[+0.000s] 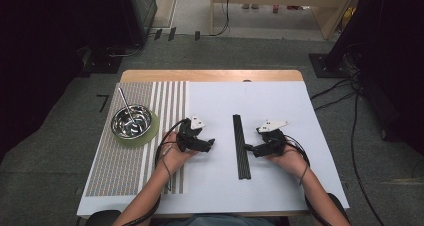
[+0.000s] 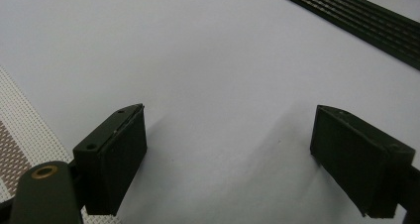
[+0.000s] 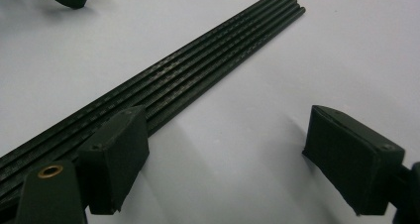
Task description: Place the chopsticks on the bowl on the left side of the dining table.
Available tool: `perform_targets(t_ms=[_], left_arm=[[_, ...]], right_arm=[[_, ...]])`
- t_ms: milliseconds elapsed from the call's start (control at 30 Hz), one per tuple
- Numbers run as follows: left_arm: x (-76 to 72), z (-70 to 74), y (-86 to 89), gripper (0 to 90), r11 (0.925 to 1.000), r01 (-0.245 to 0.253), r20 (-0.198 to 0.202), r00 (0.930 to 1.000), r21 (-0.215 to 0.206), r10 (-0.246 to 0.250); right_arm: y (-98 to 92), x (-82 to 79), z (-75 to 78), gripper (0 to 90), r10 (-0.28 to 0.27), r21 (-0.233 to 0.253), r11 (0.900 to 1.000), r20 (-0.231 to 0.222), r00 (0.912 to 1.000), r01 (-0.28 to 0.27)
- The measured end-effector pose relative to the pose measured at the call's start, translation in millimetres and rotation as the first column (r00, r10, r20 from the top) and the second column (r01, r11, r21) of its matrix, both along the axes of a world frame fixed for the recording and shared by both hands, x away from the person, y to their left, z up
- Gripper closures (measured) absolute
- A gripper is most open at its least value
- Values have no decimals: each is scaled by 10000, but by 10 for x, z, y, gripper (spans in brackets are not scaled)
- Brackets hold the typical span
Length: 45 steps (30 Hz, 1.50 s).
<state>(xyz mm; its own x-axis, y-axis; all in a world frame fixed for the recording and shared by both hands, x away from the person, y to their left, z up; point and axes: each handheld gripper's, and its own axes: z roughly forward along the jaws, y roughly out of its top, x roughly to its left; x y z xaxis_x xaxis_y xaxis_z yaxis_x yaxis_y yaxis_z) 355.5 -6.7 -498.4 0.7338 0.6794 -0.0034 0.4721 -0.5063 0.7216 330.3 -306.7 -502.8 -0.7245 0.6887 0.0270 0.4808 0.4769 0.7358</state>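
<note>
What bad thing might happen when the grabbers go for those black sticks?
The black sticks lie flat and packed side by side, so the open right hand-held gripper may pinch several, or nudge them apart. The left hand-held gripper waits close by; the two might bump.

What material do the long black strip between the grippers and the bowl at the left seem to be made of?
The black strip looks like matte plastic or rubber. It is made of parallel ridges with a fine texture and only a dull sheen, so the exact material stays open. The bowl looks like polished metal, probably stainless steel, because its inside gives bright, mirror-like reflections. A thin metallic rod leans in it.
</note>
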Motion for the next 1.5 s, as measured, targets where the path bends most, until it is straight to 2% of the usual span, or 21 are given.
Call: perform_targets(t_ms=[933,1267,1400,1500], left_arm=[[-7,0,-17,142,9999,-169,-4,9999,-18,169],[-13,14,-41,142,9990,-442,-80,9990,-38,441],[-14,44,-40,143,9983,-516,-189,9985,-277,511],[-17,68,-45,143,9982,-522,-134,9986,-302,518]], right_arm=[[0,2,0,169,11,9,10000,-7,10000,-11],[-1,2,0,168,12,3,10000,0,10000,-12],[0,1,0,169,8,2,10000,-1,10000,-8],[0,1,0,169,8,-1,10000,3,10000,-8]])
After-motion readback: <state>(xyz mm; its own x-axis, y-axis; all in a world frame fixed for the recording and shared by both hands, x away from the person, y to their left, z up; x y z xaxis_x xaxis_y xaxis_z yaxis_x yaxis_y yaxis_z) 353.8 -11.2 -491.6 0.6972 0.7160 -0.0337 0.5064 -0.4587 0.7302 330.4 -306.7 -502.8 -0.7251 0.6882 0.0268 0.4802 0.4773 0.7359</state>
